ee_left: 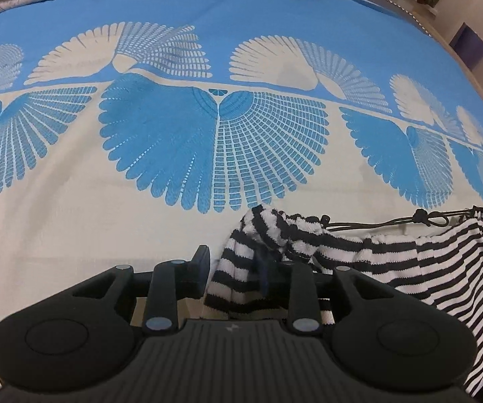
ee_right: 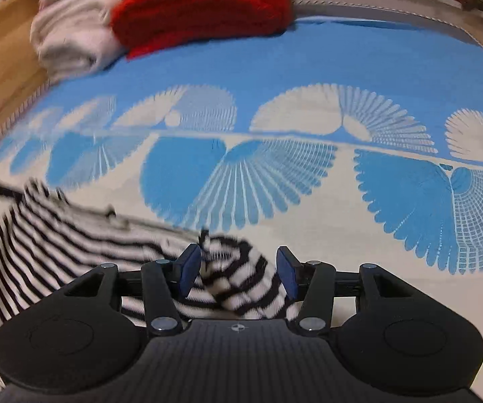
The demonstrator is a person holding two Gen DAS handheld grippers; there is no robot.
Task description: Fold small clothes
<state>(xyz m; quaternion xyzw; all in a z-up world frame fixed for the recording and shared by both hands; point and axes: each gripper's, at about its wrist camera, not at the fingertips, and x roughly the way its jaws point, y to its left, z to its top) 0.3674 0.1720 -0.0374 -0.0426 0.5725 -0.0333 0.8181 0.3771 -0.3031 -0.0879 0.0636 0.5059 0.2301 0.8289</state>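
Left gripper (ee_left: 238,268): your jaws are partly apart around one bunched corner of the striped garment (ee_left: 392,258) — pad contact unclear. Right gripper (ee_right: 238,272): jaws open, the opposite corner bunched between them, unpinched. Garment sags between both, just above the bedspread (ee_left: 73,221). Before folding, pinch both corners squarely and keep the drawstring (ee_left: 375,224) clear. Beyond — red blanket (ee_right: 201,6).

Both wrist views close, steeply downward, bedspread (ee_left: 140,16) shared
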